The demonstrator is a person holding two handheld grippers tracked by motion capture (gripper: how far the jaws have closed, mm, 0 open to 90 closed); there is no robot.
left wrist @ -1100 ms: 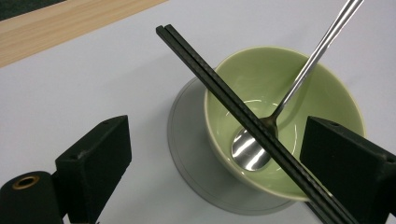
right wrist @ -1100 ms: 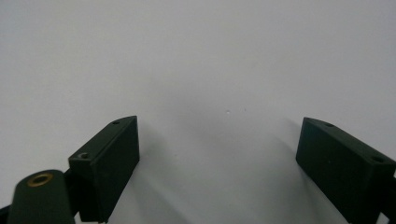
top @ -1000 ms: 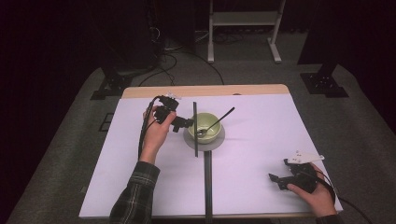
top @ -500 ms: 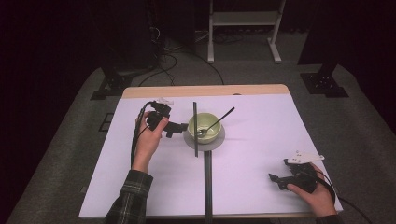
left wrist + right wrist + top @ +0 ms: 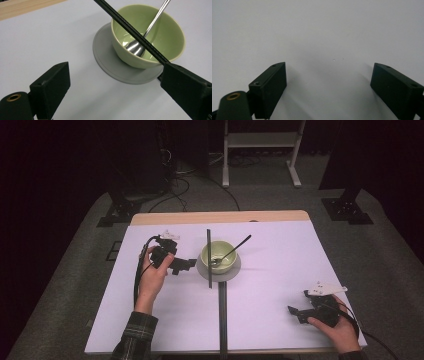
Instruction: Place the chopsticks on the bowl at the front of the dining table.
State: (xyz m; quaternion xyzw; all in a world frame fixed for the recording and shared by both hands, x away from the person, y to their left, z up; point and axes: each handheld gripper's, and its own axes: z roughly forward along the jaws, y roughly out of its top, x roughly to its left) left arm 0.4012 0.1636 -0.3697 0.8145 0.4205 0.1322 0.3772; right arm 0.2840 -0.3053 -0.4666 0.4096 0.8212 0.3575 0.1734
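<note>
both jaws of the left tool wide apart, empty, near bowl

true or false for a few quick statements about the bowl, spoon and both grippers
1. The green bowl stands on a grey round mat. True.
2. The spoon lies on the table beside the bowl. False: it rests inside the bowl, handle leaning over the rim.
3. The left gripper is shut on the bowl. False: its jaws are open, short of the mat.
4. The right gripper is open over the bare white table. True.
5. The bowl is tipped on its side. False: it stands upright.
</note>
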